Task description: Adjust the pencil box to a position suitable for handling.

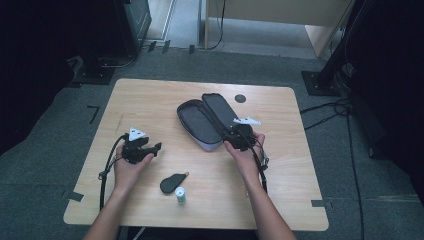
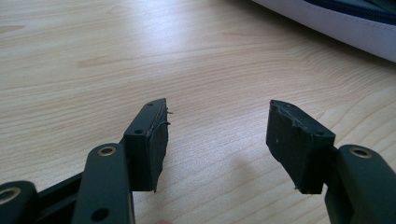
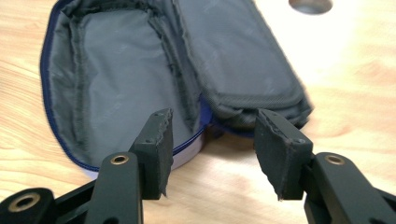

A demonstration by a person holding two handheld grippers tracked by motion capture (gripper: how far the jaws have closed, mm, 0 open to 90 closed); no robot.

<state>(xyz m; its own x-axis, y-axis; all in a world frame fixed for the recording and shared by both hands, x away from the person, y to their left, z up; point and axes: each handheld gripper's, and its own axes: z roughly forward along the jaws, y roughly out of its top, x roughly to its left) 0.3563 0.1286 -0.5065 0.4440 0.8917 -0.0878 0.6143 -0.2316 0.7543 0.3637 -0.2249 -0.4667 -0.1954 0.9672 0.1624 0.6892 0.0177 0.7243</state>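
Note:
An open zip case (image 1: 199, 124) lies at the middle of the wooden table (image 1: 150, 95), its grey lining up and its lid (image 1: 219, 109) folded out to the right. My right gripper (image 1: 231, 132) sits at the case's near end. In the right gripper view the right gripper (image 3: 212, 140) is open, and the case (image 3: 116, 84) and its lid (image 3: 243, 60) lie just beyond the pads, untouched. My left gripper (image 1: 157, 147) rests to the left, pointing right; the left gripper (image 2: 217, 135) is open over bare wood. The case's white edge (image 2: 336, 21) shows at the top right.
A small dark oval pouch (image 1: 173, 182) and a little white bottle (image 1: 180, 195) lie near the front edge between my forearms. A dark round spot (image 1: 240, 98) marks the table behind the case. Stands and cables ring the table on the floor.

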